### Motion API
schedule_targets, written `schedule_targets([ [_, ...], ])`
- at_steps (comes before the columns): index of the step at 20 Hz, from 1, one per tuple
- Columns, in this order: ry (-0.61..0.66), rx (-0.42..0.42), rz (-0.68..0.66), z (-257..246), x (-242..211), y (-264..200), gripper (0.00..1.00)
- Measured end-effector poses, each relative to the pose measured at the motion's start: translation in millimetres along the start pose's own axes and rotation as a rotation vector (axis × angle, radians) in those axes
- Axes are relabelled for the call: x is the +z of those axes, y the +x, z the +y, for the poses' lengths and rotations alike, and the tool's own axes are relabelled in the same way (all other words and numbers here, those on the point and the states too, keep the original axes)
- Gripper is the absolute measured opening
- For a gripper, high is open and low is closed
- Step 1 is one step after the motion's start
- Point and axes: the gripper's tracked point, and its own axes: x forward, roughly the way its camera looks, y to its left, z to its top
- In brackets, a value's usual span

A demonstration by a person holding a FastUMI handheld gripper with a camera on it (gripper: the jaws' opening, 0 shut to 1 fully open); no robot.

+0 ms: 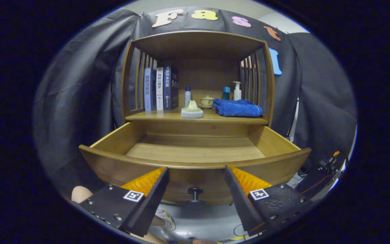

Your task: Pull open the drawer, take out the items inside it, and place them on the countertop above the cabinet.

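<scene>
- Drawer stands pulled open, its visible floor bare, giving access from above.
- Claw hangs released, grasping nothing, above the knob.
- Towel lies on the table.

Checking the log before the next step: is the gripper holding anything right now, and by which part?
Nothing is held. The gripper is open, its fingers spread on either side of the drawer's knob without touching it; the open drawer shows a bare floor.

- Two-finger gripper: wedge-shaped fingers with ribbed inner pads.
- Textured finger mounts, each with small screws and a square black-and-white marker tag.
</scene>
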Motion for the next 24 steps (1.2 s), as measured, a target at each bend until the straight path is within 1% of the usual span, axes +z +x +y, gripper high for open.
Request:
schedule_targets([
  [18, -0.005, -0.003, -0.034, 0.6, 12.6, 19.4, 0.98],
  [24, -0.006, -0.005, -0.081, 1.7, 29.3, 33.6, 0.98],
])
